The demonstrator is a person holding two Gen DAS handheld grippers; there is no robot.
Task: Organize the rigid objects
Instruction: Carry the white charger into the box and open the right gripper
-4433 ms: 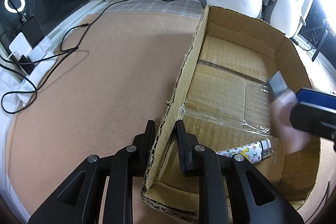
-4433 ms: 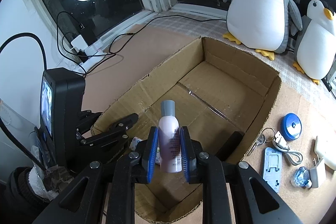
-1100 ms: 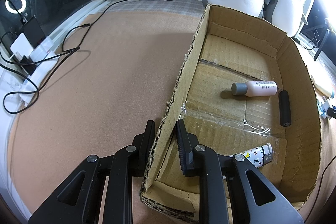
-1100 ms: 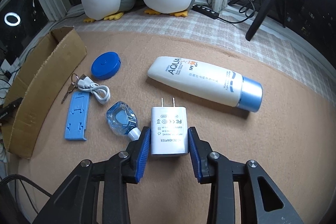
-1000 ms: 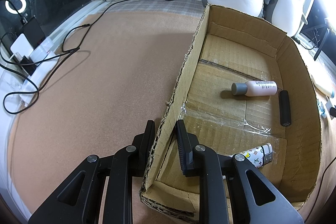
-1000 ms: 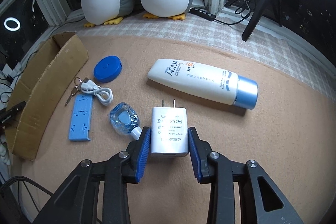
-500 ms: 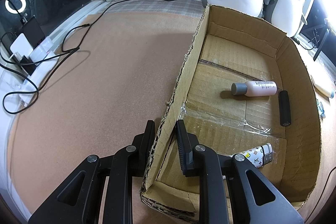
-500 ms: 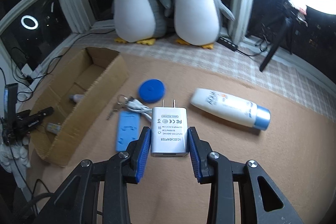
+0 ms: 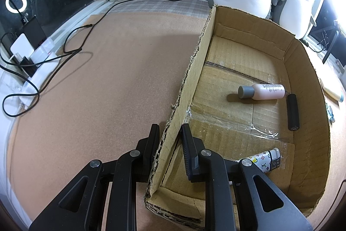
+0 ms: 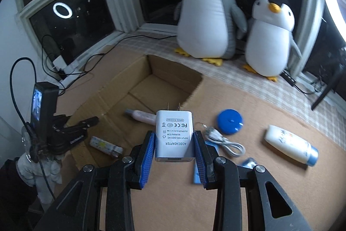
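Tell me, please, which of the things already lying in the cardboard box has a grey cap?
The pink bottle, lying on its side mid-box. The black cylinder beside it is plain black, and the patterned lighter has a metal top.

A smooth white plastic adapter (image 10: 174, 135) sat in the tool (image 10: 174, 149); ahead, a rough, matt corrugated cardboard box (image 10: 103, 101).

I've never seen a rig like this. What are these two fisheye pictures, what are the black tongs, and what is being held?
Each picture comes from a camera on a hand-held gripper carried by a person. The left hand-held gripper pinches the brown cardboard box's wall, steadying it. Inside lie a pink bottle, a black cylinder and a patterned lighter. The right hand-held gripper grips a white plug adapter. On the cork surface beside the box: a blue round case, a white cable, a white tube.
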